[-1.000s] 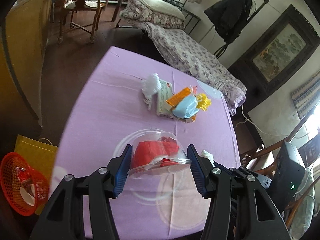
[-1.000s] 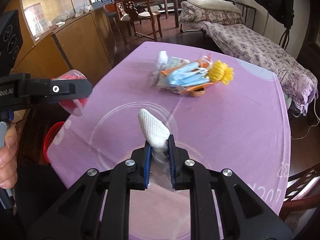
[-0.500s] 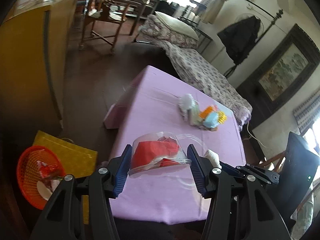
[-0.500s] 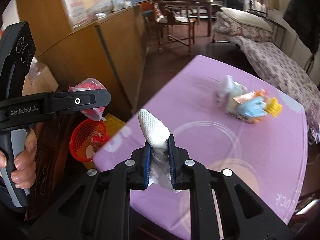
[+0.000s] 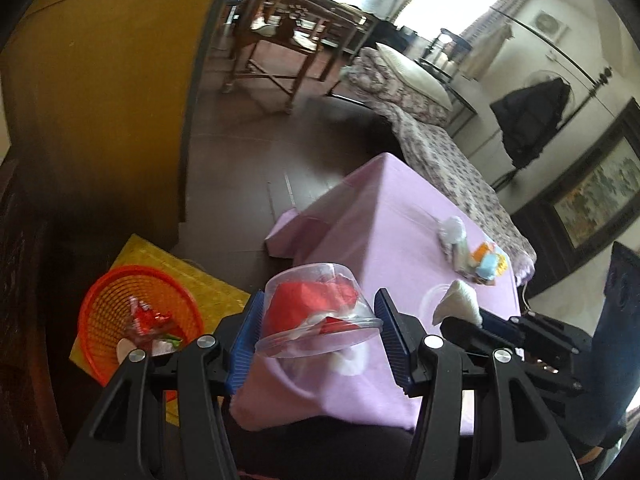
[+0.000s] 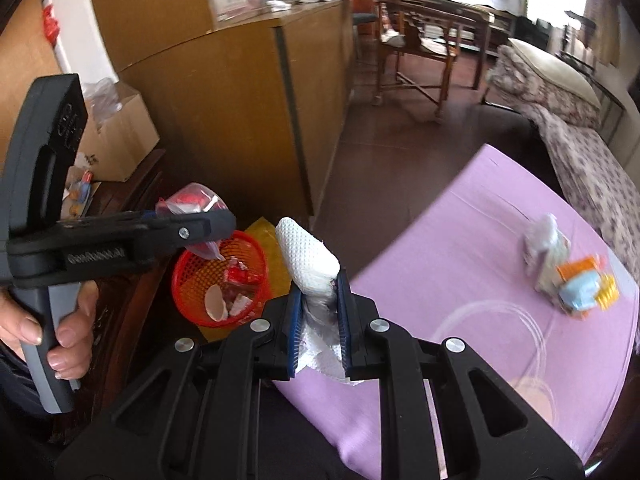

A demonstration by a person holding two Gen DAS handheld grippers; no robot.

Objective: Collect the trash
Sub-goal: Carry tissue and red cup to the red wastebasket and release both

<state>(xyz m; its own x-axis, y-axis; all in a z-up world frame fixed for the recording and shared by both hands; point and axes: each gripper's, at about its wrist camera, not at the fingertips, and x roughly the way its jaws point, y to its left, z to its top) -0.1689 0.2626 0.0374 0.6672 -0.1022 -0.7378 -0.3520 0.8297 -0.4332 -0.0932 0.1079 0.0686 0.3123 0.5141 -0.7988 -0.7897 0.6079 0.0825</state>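
the left tongs (image 5: 318,322) are gripping a clear cup (image 5: 316,312) of red scraps, and the right tongs (image 6: 318,312) are pinching a white napkin (image 6: 308,260), both beside the worktop (image 6: 480,260). each load is best brought squarely above the red basket (image 6: 220,280) on the floor before letting go.

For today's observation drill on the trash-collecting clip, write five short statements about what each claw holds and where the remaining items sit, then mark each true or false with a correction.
1. The left claw holds a clear plastic cup with red material inside. True.
2. The right claw is empty. False: it grips a white paper wad.
3. The orange basket sits on the table. False: it is on the floor beside it.
4. The basket already contains trash. True.
5. The purple tablecloth carries nothing. False: a small item pile remains.
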